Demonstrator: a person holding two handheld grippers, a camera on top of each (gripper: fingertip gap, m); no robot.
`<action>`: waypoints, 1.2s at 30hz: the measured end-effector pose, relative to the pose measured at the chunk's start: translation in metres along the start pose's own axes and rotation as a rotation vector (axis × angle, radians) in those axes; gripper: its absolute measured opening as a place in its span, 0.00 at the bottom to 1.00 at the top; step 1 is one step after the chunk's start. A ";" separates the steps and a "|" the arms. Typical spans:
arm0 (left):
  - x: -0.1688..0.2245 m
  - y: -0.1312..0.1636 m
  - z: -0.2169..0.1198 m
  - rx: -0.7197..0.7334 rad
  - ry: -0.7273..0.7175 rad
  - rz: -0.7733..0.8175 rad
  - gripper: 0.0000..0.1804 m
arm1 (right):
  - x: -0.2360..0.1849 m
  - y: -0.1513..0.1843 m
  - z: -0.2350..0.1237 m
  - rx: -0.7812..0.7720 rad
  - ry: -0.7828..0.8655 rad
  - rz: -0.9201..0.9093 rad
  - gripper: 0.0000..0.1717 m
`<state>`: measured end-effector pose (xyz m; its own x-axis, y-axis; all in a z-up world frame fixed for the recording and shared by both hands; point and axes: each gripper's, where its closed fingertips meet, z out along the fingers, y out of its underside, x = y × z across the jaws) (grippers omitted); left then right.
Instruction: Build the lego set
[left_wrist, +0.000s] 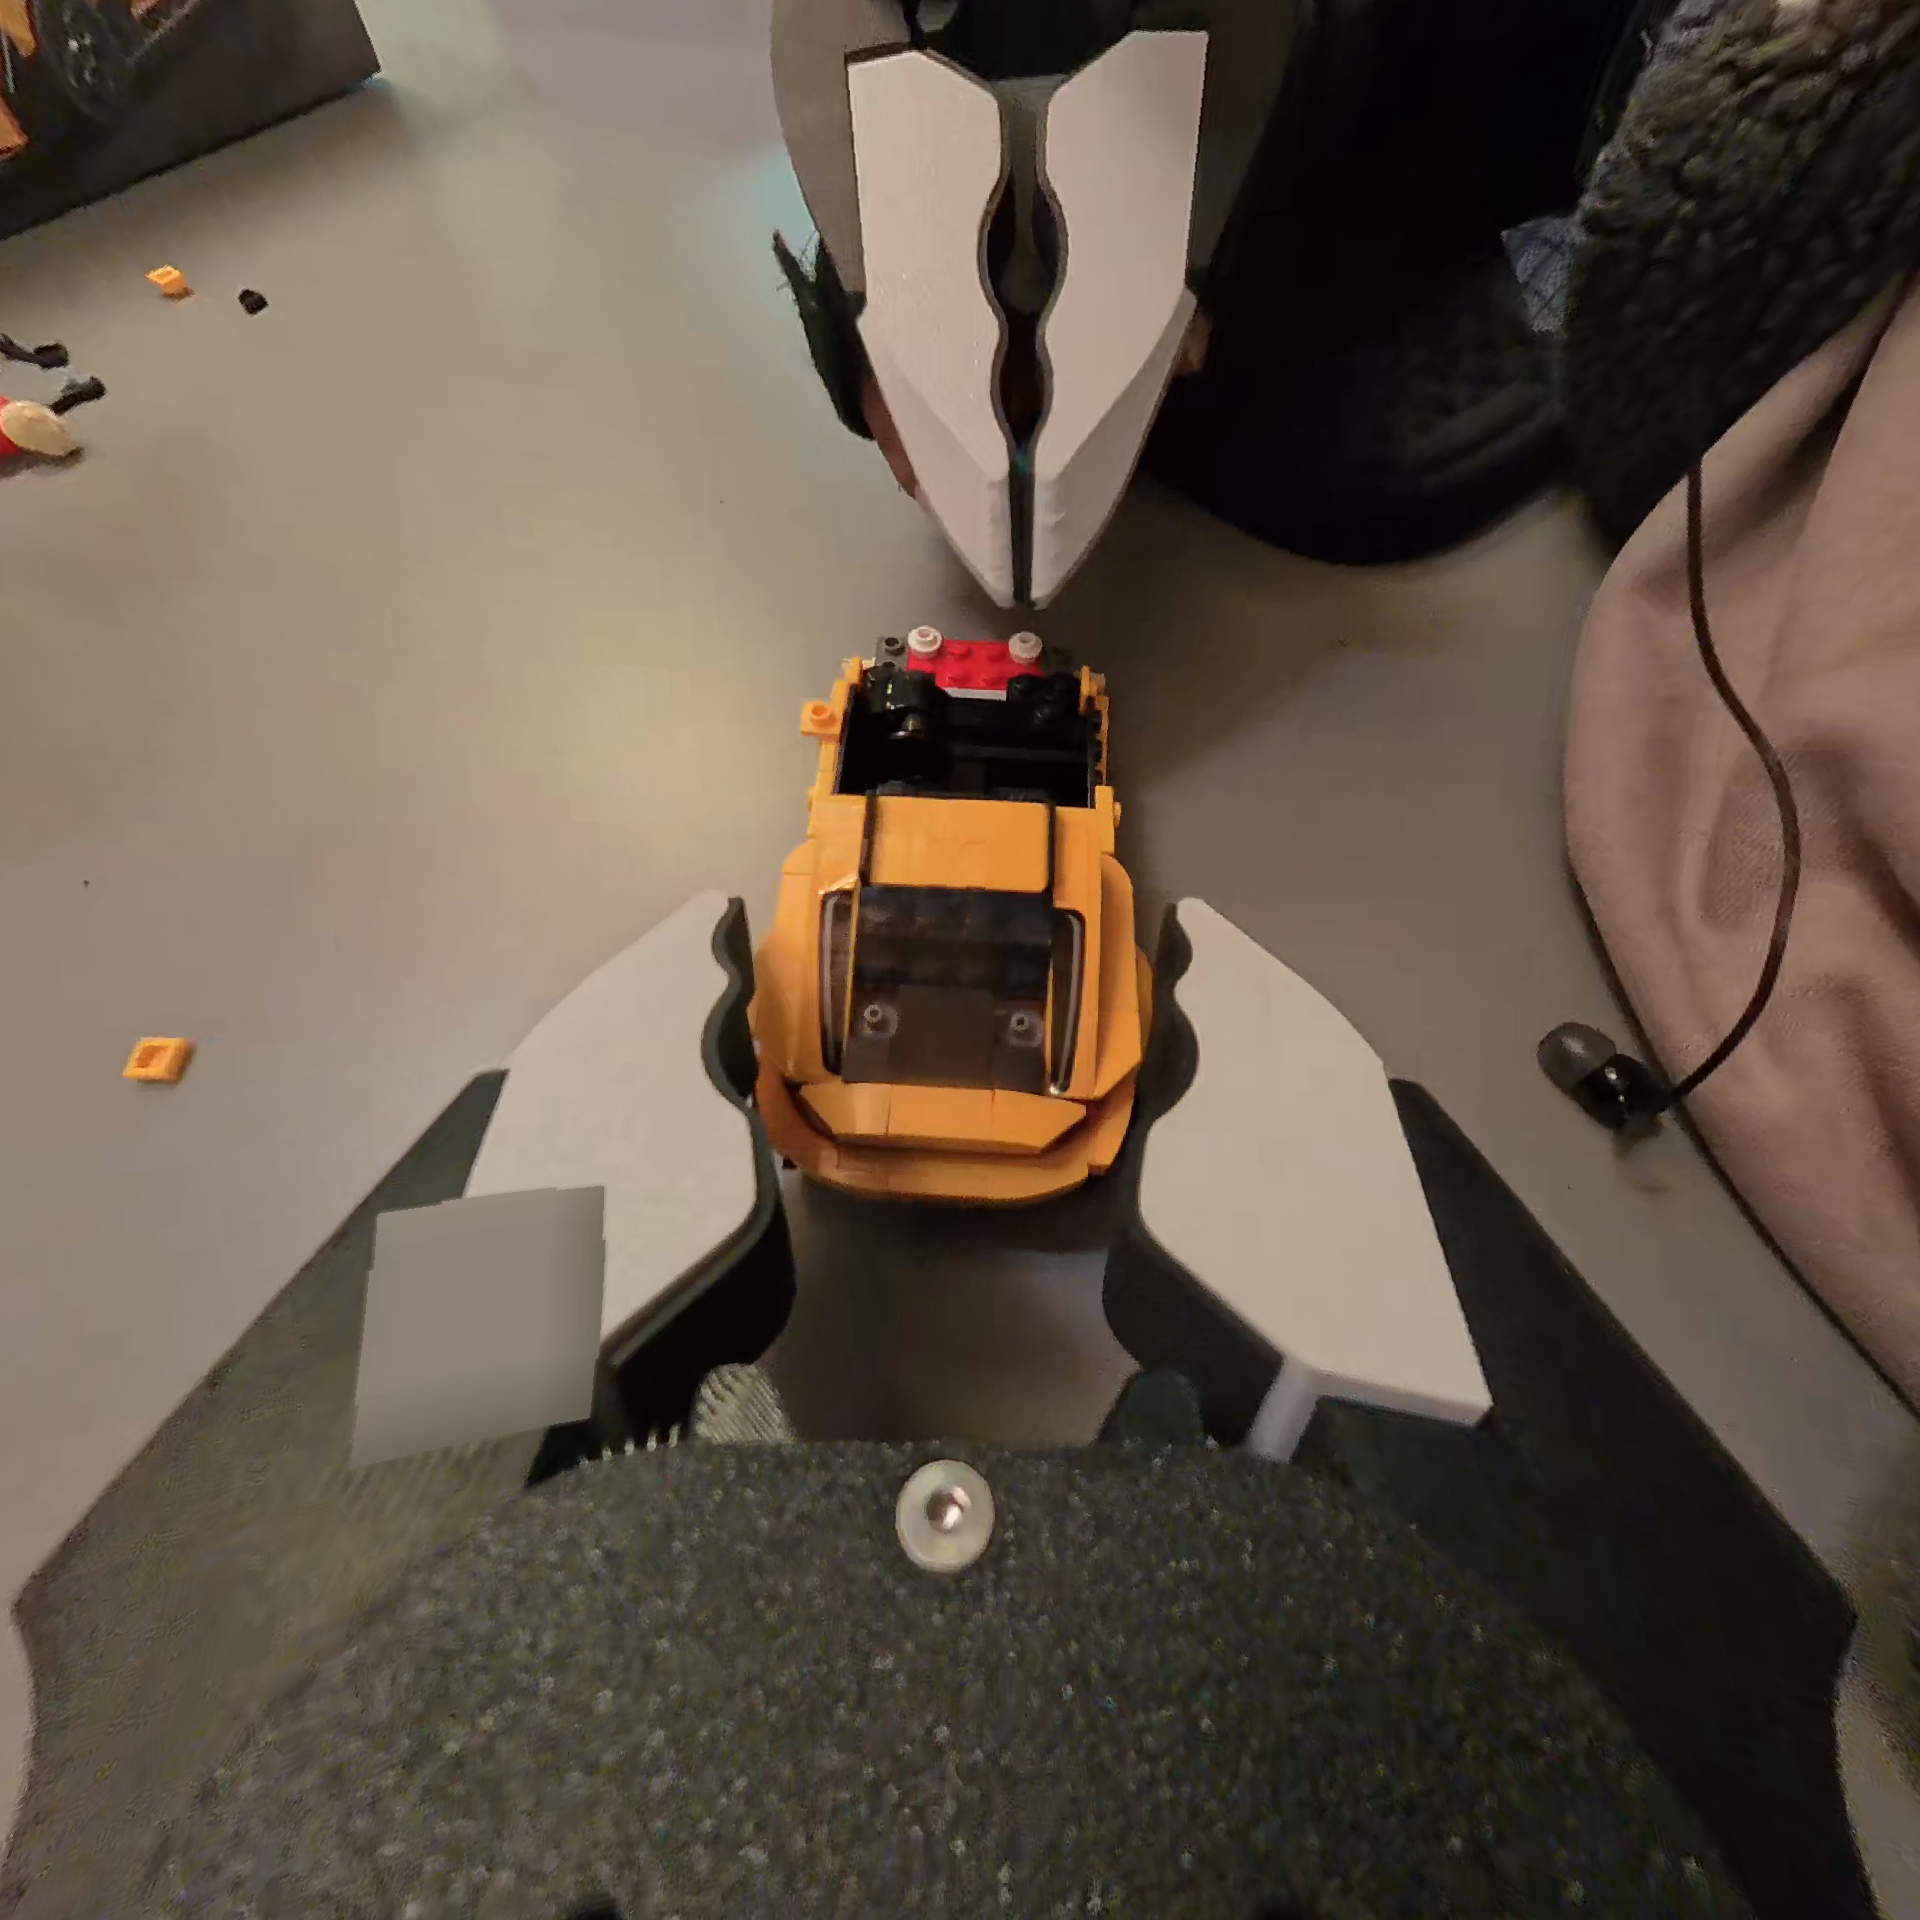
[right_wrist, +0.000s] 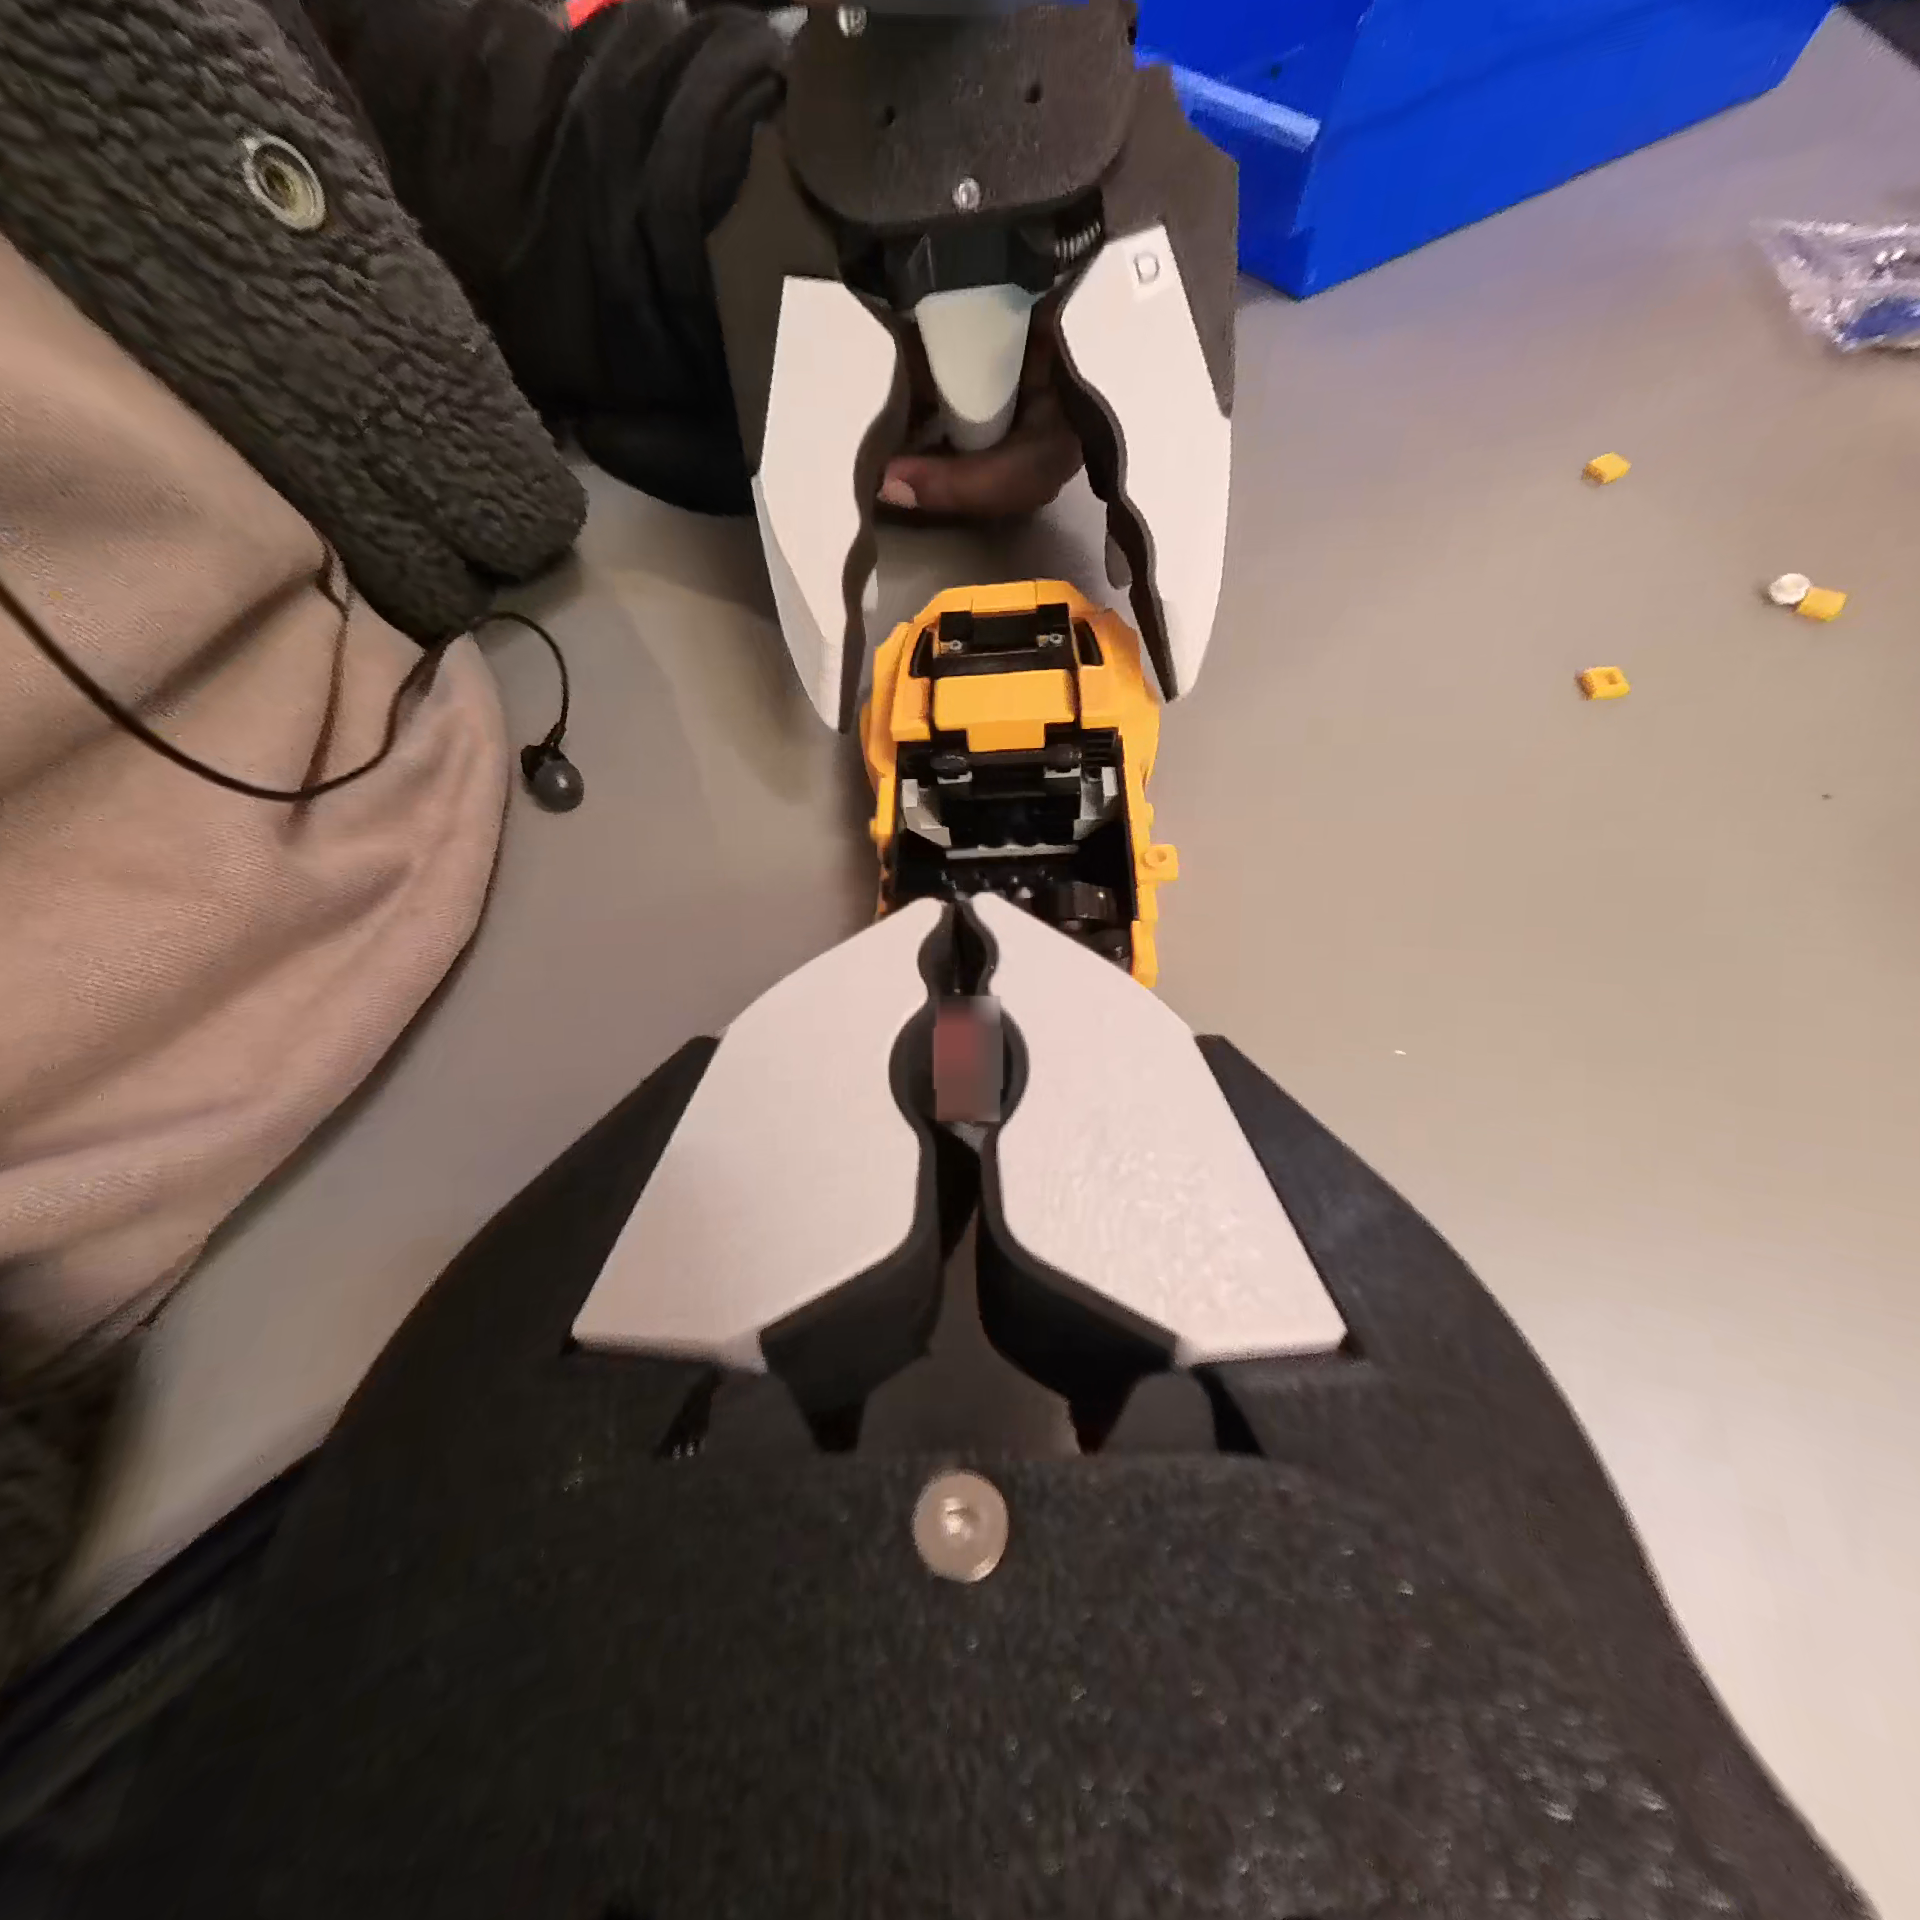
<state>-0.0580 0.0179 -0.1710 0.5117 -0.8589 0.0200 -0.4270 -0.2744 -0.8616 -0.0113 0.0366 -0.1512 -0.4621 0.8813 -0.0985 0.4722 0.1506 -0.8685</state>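
Straddling the orange brick-built toy car (left_wrist: 951, 966), our left gripper (left_wrist: 954, 997) sits apart; right gripper (right_wrist: 956, 914) pinched together; we'd guess light, fragile; take its sides.

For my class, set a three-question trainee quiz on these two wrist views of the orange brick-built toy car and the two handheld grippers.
1. True or false: the right gripper has its jaws spread wide around the orange brick-built toy car.
2. Multiple choice: where does the left gripper stand? A) its fingers either side of the car's closed end; B) above the blue plastic bin; C) over the loose small orange bricks.
3. Fill in: the car rests on the grey ____.

Key: 1 false, its fingertips are together at the car's open end; 2 A; 3 table.
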 end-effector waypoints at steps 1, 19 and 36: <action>-0.001 0.000 0.000 0.001 0.002 -0.013 0.40 | 0.002 0.002 0.002 -0.025 0.004 -0.004 0.00; -0.001 0.002 -0.001 -0.007 0.003 -0.055 0.36 | -0.001 0.013 0.016 -0.183 -0.001 -0.079 0.00; -0.001 0.002 -0.001 -0.006 0.000 -0.056 0.36 | -0.002 0.009 0.013 -0.167 0.019 -0.013 0.00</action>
<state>-0.0600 0.0181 -0.1723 0.5348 -0.8422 0.0680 -0.4026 -0.3247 -0.8559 -0.0164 0.0304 -0.1649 -0.4554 0.8870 -0.0770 0.5850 0.2329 -0.7769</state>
